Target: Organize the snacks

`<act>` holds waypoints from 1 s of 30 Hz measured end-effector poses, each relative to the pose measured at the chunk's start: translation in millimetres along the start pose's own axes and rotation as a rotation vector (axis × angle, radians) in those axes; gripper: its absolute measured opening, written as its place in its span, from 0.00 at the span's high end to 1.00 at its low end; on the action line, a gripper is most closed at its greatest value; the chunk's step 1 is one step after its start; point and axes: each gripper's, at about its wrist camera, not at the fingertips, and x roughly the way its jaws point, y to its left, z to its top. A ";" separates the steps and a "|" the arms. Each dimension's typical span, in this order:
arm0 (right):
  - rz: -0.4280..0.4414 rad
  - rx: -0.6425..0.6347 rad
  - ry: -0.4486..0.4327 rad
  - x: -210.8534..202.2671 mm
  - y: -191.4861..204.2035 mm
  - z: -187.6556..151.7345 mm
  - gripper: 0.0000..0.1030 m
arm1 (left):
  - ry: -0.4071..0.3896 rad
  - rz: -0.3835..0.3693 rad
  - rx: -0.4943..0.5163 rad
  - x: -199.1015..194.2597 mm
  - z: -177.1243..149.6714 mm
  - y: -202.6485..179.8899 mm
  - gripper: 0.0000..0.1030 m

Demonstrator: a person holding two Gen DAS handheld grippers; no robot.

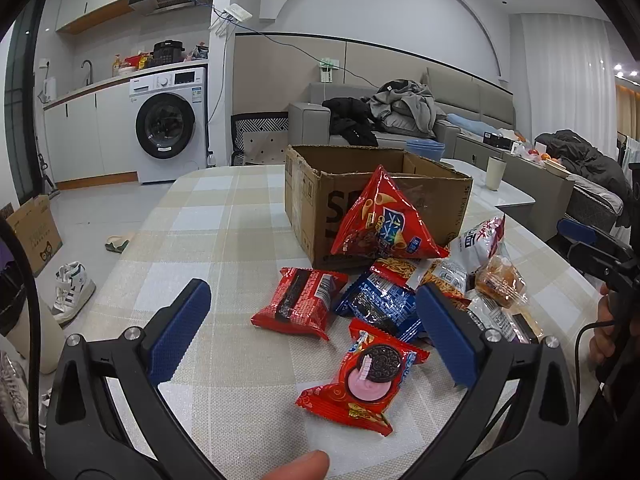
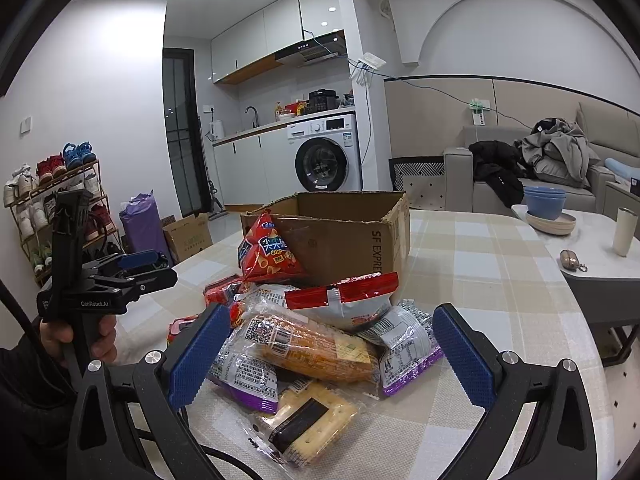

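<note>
An open cardboard box stands on the checked tablecloth, with a red triangular chip bag leaning on its front. Several snack packs lie before it: a red pack, a blue pack and a red cookie pack. My left gripper is open above the red cookie pack. In the right wrist view the box and chip bag sit behind a corn pack, a cracker pack and purple-edged packs. My right gripper is open around this pile, empty.
A low white table with blue bowls, a cup and a small metal object stands right of the table. A sofa with clothes is behind. Shoes and a box lie on the floor at left. The left gripper also shows in the right wrist view.
</note>
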 end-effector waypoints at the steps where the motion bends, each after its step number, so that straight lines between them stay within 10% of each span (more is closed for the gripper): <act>1: -0.001 0.001 0.001 0.2 -0.1 0.1 0.00 | 0.000 0.001 0.000 -0.2 -0.1 -0.1 0.01; 30: -0.013 0.017 0.015 1.6 -4.9 0.2 0.00 | 0.003 0.000 0.002 2.3 -1.5 -1.6 0.01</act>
